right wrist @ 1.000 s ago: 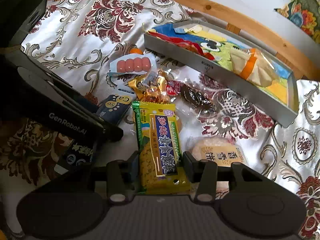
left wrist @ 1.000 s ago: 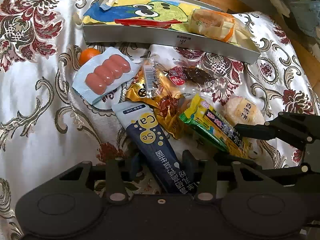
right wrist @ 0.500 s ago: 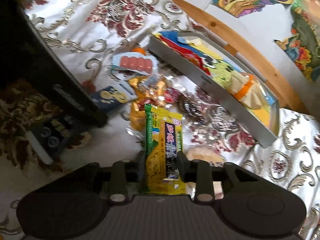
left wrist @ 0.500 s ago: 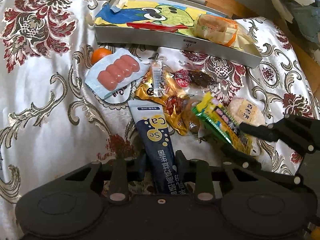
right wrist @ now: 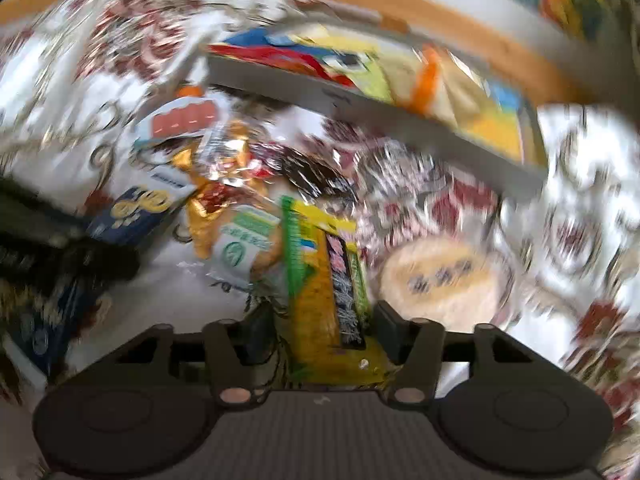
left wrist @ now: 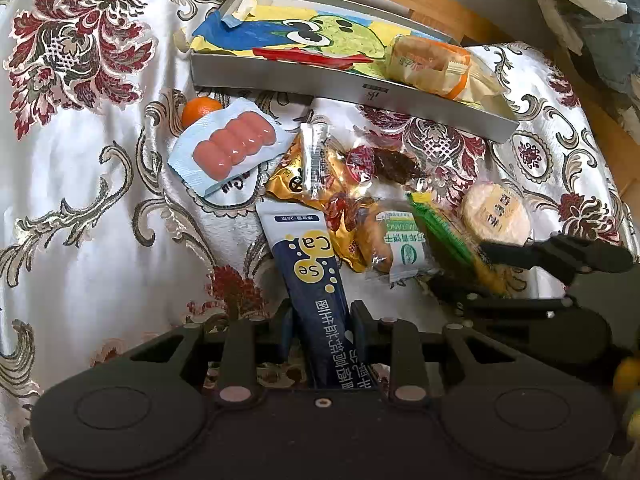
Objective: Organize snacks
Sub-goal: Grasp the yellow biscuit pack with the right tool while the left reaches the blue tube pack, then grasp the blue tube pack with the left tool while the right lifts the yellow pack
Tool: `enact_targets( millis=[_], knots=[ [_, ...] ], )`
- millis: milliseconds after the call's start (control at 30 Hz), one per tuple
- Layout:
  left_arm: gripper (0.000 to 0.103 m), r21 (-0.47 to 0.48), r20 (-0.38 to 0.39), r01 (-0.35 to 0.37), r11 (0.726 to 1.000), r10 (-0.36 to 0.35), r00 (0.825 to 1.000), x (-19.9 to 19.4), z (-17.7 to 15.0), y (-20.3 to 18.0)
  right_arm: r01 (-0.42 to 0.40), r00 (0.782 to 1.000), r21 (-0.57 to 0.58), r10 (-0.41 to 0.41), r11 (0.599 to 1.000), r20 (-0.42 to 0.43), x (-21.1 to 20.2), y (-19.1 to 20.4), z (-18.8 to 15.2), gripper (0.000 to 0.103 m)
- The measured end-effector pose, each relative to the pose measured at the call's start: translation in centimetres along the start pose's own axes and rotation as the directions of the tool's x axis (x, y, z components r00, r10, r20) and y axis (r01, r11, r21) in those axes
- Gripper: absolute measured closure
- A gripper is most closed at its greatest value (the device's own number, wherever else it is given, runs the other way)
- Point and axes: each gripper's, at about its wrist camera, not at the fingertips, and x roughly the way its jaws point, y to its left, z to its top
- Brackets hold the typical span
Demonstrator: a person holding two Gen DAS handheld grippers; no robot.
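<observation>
The left gripper (left wrist: 320, 322) has its two black fingers pressed against the sides of a long navy-blue foil sachet with yellow dots and white lettering (left wrist: 316, 280), whose far end points toward the pile of snacks on the cream satin cloth with red floral and grey scroll patterns (left wrist: 80, 208). The right gripper (right wrist: 326, 330) clasps the near end of a yellow and green biscuit packet with a dark label strip (right wrist: 324, 280) between its fingers. The left wrist view is sharp and shows what the other cannot: a pale blue packet holding four pink sausages (left wrist: 230, 146) on the left, a small orange fruit (left wrist: 200, 110) just beyond it, a gold foil wrapper (left wrist: 316, 196) in the middle, a clear wrapper with a dark dried snack (left wrist: 394, 164), a bread packet with a green and white label (left wrist: 394, 242), and a round pale rice cracker in clear wrap (left wrist: 496, 214) on the right. At the far side lies a shallow grey box lined with a bright cartoon picture (left wrist: 344, 92), with an orange-banded pastry packet (left wrist: 430, 64) in its right end. The right wrist view is smeared by motion blur, so labels there cannot be read, yet it shows the biscuit packet face-on, whereas the left view sees only its green edge (left wrist: 444, 230) beside the right gripper's dark fingers (left wrist: 508, 254).
</observation>
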Motion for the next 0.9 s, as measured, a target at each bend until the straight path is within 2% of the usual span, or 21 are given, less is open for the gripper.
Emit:
enact_targets(
  millis=[100,133,200,400,533,600,633,700,900],
  knots=[
    [0.072,-0.002,0.002,0.005,1.0,-0.005,1.0,-0.1,0.0,-0.1,-0.093,0.995,0.146,0.095,0.985,-0.007,0.6,-2.3,-0.1,0.044],
    [0.072,-0.001,0.003,0.008,1.0,-0.008,1.0,-0.1,0.0,-0.1,-0.104,0.994,0.176,0.106,0.979,-0.004,0.5,-2.7,-0.1,0.051],
    [0.072,-0.004,0.003,0.015,1.0,-0.015,1.0,-0.3,-0.1,-0.2,-0.11,0.994,0.185,0.112,0.977,-0.002,0.3,-2.9,-0.1,0.053],
    [0.072,-0.079,-0.034,0.067,0.995,-0.07,0.997,-0.9,-0.6,0.1,-0.09,0.996,0.083,0.092,0.992,-0.015,-1.4,-1.1,-0.2,0.056],
    [0.075,-0.146,-0.055,0.121,0.982,-0.131,0.99,-1.6,-1.2,0.3,-0.011,1.0,-0.048,0.011,0.999,0.003,-3.0,0.7,-0.7,0.057],
    [0.075,-0.152,-0.056,0.13,0.98,-0.14,0.989,-1.9,-1.5,0.2,0.026,0.999,-0.09,-0.024,0.996,0.03,-4.0,1.3,-1.0,0.067],
    [0.075,-0.152,-0.057,0.132,0.98,-0.142,0.988,-2.0,-1.7,0.1,0.043,0.998,-0.113,-0.038,0.993,0.047,-4.5,1.6,-1.1,0.086],
    [0.075,-0.152,-0.059,0.128,0.98,-0.138,0.989,-2.1,-1.7,0.1,0.107,0.992,-0.15,-0.097,0.983,0.076,-5.1,2.3,-1.3,0.087],
    [0.075,-0.127,-0.061,0.091,0.988,-0.099,0.993,-2.3,-1.9,0.0,0.13,0.99,-0.162,-0.117,0.978,0.084,-5.3,2.9,-1.8,0.089]
  ],
)
